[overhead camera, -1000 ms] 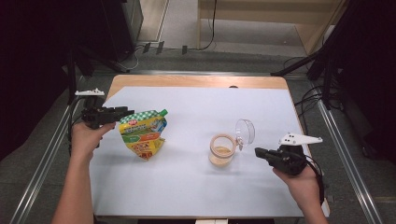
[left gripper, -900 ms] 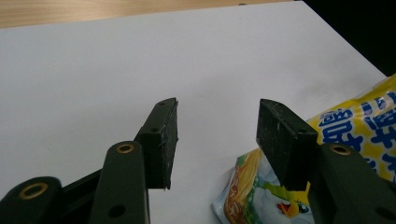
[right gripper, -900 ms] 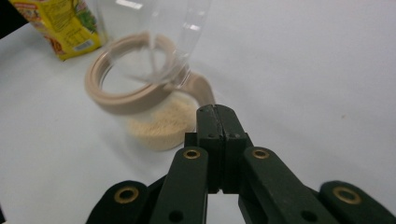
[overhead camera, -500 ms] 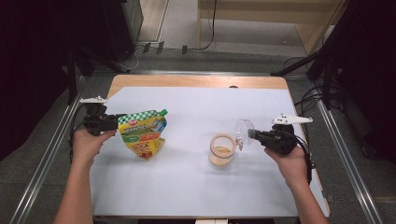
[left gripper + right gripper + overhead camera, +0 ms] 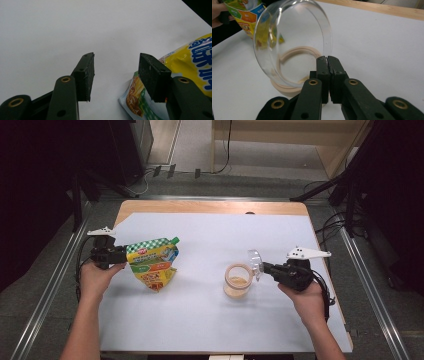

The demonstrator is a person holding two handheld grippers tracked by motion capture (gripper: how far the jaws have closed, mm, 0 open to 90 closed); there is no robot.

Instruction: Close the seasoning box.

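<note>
1. My right gripper (image 5: 327,60) is pinched tight on the clear lid's (image 5: 292,42) rim, at three o'clock of the jar (image 5: 237,281); the thin hold could slip.
2. My left gripper (image 5: 116,72), jaws apart (nothing between), sits at nine o'clock of the pouch (image 5: 152,262); closing now misses it.

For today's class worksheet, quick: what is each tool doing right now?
Left tool: open, nothing between its jaws, beside the snack pouch.
Right tool: shut on the clear lid's edge, over the jar.

white-topped table (image 5: 200,320), grey floor (image 5: 200,145)
</note>
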